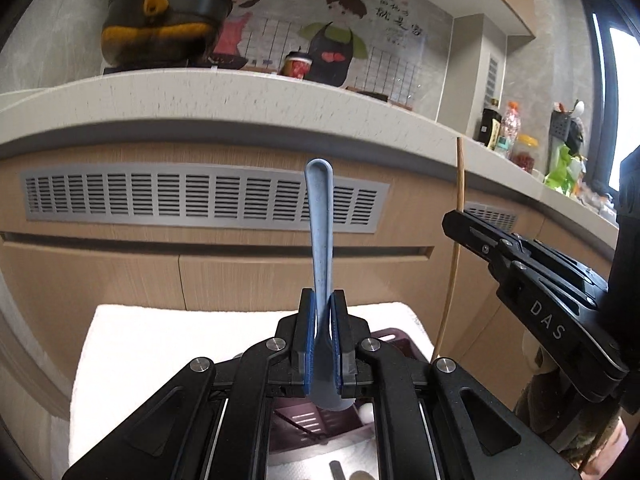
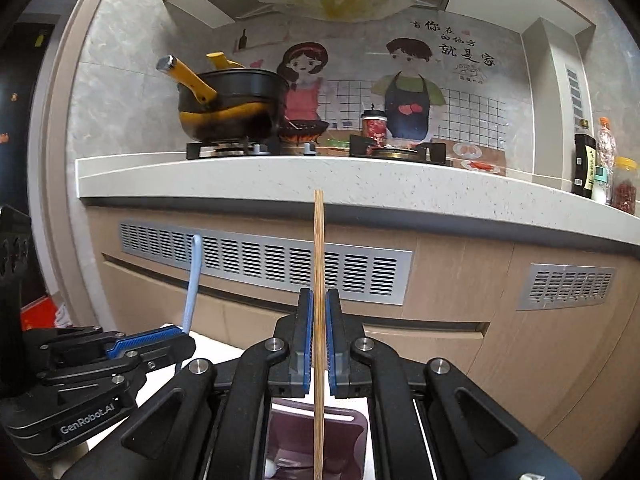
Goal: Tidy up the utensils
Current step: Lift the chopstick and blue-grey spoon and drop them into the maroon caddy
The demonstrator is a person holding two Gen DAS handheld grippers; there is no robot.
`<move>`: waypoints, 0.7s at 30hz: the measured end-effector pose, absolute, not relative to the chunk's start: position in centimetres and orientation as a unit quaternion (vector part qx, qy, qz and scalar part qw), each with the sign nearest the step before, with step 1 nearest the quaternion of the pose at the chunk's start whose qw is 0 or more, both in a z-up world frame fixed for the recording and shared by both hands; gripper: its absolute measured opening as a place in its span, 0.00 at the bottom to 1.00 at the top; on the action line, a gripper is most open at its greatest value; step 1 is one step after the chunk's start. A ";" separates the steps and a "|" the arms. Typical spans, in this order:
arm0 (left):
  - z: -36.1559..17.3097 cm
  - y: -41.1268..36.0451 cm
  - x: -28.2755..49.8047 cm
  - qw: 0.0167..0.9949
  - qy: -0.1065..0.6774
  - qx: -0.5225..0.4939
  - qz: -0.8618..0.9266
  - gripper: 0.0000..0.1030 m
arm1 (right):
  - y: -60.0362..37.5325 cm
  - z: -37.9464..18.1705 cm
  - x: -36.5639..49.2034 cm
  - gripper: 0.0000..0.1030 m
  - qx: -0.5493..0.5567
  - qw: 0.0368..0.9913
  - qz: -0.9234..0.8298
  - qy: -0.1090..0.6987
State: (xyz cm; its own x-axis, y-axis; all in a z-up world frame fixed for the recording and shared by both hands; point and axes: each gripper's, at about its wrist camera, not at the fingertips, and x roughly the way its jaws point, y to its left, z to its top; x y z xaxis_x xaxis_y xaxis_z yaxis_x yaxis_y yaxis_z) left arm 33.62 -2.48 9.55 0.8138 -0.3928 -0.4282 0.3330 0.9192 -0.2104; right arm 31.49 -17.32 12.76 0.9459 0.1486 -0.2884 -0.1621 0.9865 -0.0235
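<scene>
Standing upright, a blue spoon point(image 1: 320, 236) is clamped by its lower handle in the closed left gripper point(image 1: 323, 344), and a bamboo chopstick point(image 2: 319, 280) in the closed right gripper point(image 2: 319, 340), likely for dropping end-first into the purple utensil holder point(image 2: 344, 432) on the white towel point(image 1: 168, 344) below.

Blue spoon point(image 1: 320, 248): plastic, speckled, upright, handle end up, bowl end down, clamped between the pads of the left hand-held gripper point(image 1: 323, 334). Bamboo chopstick point(image 2: 319, 300): thin, straight, vertical, clamped between the pads of the right hand-held gripper point(image 2: 319, 330), lower end over the mauve organizer point(image 2: 352, 432). Organizer: plastic, slotted, lying below both, on a white cloth point(image 1: 160, 344).
</scene>
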 end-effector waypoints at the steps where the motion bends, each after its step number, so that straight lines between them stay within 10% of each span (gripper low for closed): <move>1: 9.2 -2.5 33.9 0.949 0.242 -0.064 -0.191 0.08 | -17.4 12.4 31.8 0.05 -0.022 0.986 0.078 0.148; 8: 5.7 -3.1 34.5 0.940 0.275 -0.060 -0.193 0.09 | -17.8 9.3 33.0 0.07 -0.017 0.980 0.080 0.183; 14: 4.0 -2.3 33.0 0.934 0.304 -0.063 -0.177 0.14 | -18.6 6.9 31.9 0.33 -0.011 0.974 0.077 0.212; 21: 2.4 0.5 29.1 0.929 0.330 -0.063 -0.153 0.50 | -19.8 4.6 27.8 0.57 -0.011 0.964 0.061 0.259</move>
